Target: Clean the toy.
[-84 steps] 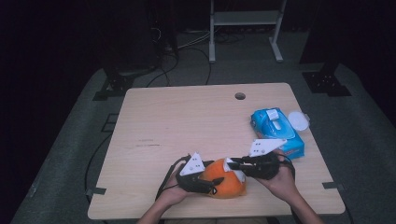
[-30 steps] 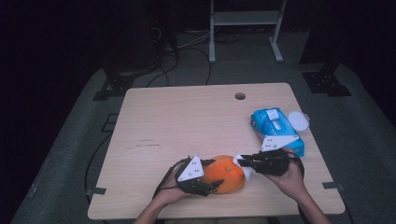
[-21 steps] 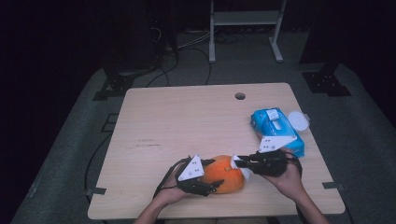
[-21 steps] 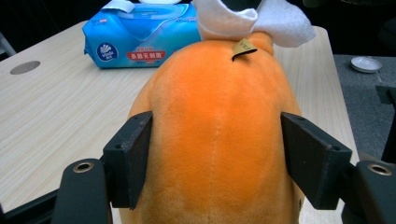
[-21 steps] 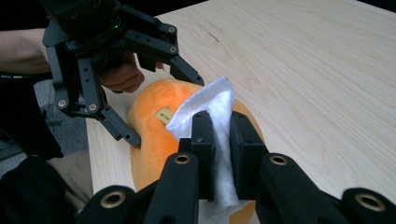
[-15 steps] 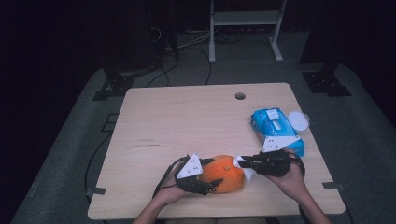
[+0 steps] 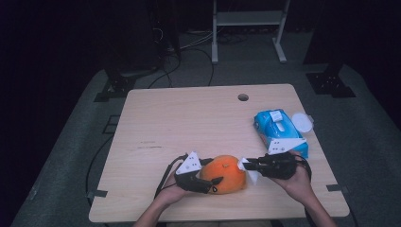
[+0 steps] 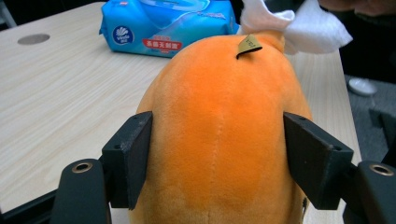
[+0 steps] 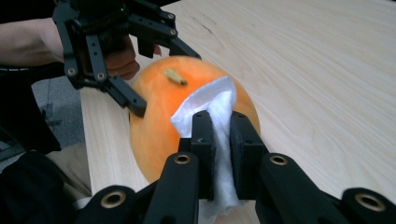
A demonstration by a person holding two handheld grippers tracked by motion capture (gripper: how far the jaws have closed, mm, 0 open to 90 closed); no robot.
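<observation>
The job in hand looks like wiping down an orange plush toy [image 7: 223,174], and by my reading it is mid-way: the toy is steadied and the wipe is on it, but how much of the surface is already covered cannot be told, so most of the rubbing may be left. At the left, the left tongs [image 7: 208,181] straddle the toy's rear end near the front edge of the bench [image 7: 189,118], both pads pressing into the plush at its sides, as the left gripper view shows. The toy lies on its side between the two hands. At its right end, the right tongs [image 9: 222,135] are pinched tight on a white wipe [image 9: 212,105], which lies against the toy's upper end near a small tag [image 9: 173,76]. Farther right sits a blue wipes pack [image 7: 279,132] with a white lid [image 7: 301,122] beside it. Against the earliest frame, the right hand has drawn rightward off the toy's top to its end; the toy has barely shifted.
</observation>
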